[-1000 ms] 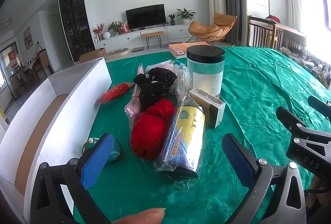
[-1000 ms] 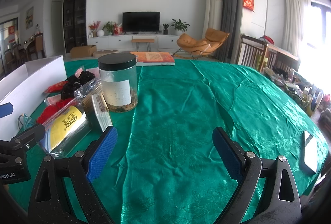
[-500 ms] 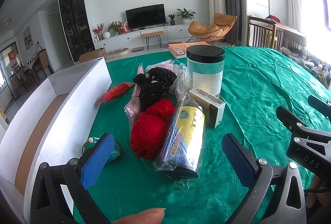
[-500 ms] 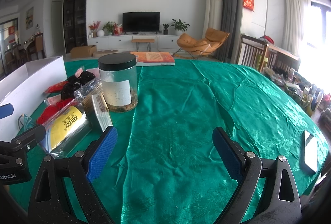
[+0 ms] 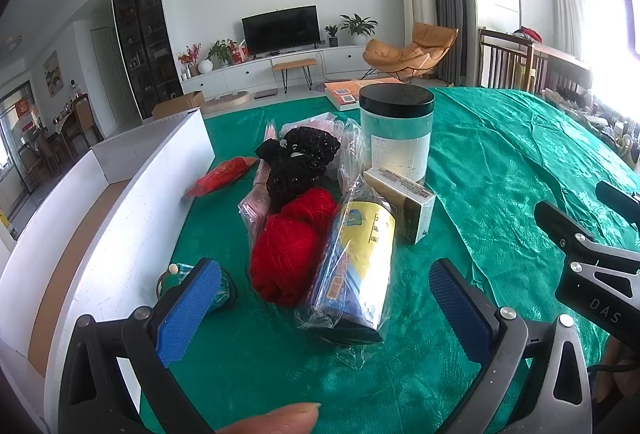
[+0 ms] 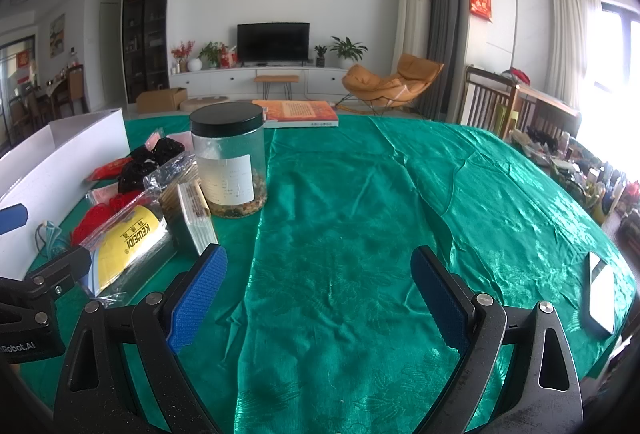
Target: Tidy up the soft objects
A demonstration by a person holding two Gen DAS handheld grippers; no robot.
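Note:
A red yarn ball (image 5: 290, 248) lies on the green tablecloth (image 5: 500, 169), with a black knitted piece (image 5: 298, 163) behind it and a pink bagged item (image 5: 256, 201) beside it. A yellow roll in clear plastic (image 5: 358, 262) rests right of the yarn. My left gripper (image 5: 324, 308) is open, low over the cloth just in front of the yarn and the roll, holding nothing. My right gripper (image 6: 318, 294) is open over bare cloth, right of the pile; the yellow roll (image 6: 128, 238) and the red yarn (image 6: 96, 215) lie to its left.
A long white box (image 5: 120, 201) stands open along the left. A black-lidded jar (image 5: 396, 131), a small carton (image 5: 404, 203), a red packet (image 5: 220, 175) and a teal cord (image 5: 222, 288) crowd the pile. A book (image 6: 298, 112) lies at the far edge, a phone (image 6: 602, 292) at the right.

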